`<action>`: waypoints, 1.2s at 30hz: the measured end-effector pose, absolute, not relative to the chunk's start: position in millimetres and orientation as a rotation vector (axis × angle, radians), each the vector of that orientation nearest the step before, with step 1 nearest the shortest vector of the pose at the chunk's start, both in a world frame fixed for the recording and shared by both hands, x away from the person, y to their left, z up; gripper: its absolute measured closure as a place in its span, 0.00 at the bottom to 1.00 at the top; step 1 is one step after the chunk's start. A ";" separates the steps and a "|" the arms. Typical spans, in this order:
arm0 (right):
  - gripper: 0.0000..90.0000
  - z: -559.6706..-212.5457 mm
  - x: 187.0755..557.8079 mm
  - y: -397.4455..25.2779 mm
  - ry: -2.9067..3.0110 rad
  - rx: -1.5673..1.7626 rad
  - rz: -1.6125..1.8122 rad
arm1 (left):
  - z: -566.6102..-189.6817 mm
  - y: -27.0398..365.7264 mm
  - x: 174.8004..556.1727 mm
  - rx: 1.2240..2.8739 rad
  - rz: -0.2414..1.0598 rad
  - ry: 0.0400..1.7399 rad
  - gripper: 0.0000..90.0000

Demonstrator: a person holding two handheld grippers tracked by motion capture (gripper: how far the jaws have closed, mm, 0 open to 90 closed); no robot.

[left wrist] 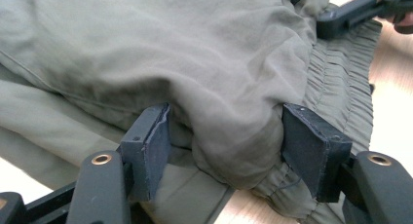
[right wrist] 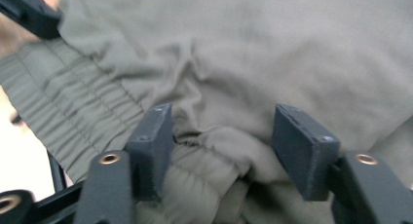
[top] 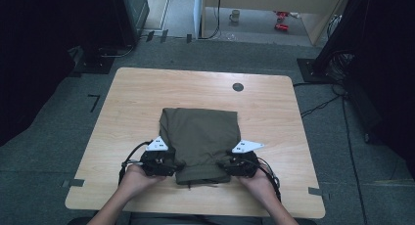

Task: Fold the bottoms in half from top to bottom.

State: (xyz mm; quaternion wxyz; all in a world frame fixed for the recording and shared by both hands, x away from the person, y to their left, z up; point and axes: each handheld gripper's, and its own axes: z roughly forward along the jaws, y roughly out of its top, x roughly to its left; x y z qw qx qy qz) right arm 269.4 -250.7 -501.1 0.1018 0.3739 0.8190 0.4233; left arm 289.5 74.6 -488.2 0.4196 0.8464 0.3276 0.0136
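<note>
Matte black pads of the left gripper (left wrist: 226, 141) stand wide around a soft fold of olive shorts (top: 200, 137), folded square on the wooden table (top: 132, 98); the right gripper (right wrist: 221, 146) likewise gapes at the ribbed waistband (right wrist: 63, 112).

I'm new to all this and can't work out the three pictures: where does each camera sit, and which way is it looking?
High view: above the person's side, looking forward and down on the table; shows forearms, the left gripper and right gripper at the olive garment.
Left gripper view: rides that gripper, looking along its jaws, which stand apart around bunched cloth.
Right gripper view: rides that gripper; its jaws stand apart around a fold.
Shared: both gripper views show the elastic waistband and the other gripper beyond it.
</note>
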 end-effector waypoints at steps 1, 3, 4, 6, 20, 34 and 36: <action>0.50 -498.8 271.0 -251.8 2.404 1.101 1.260 | -484.5 76.1 292.0 2.101 0.042 0.823 0.45; 0.56 -492.8 276.0 -253.3 2.354 1.089 1.240 | -476.4 78.0 297.9 2.055 0.078 0.832 0.52; 0.56 -490.6 279.6 -253.2 2.328 1.074 1.222 | -472.7 78.0 301.7 2.040 0.084 0.836 0.55; 0.58 -487.8 290.2 -252.2 2.309 1.082 1.190 | -469.6 74.9 310.1 2.041 0.106 0.847 0.56; 0.44 -514.4 325.4 -252.7 2.369 1.182 1.135 | -500.8 68.8 322.0 2.226 0.199 0.873 0.48; 0.43 -512.2 305.0 -254.3 2.331 1.172 1.113 | -505.2 75.3 324.1 2.167 0.156 0.884 0.52; 0.41 -509.6 305.5 -257.1 2.320 1.180 1.152 | -502.4 77.5 325.6 2.137 0.127 0.906 0.49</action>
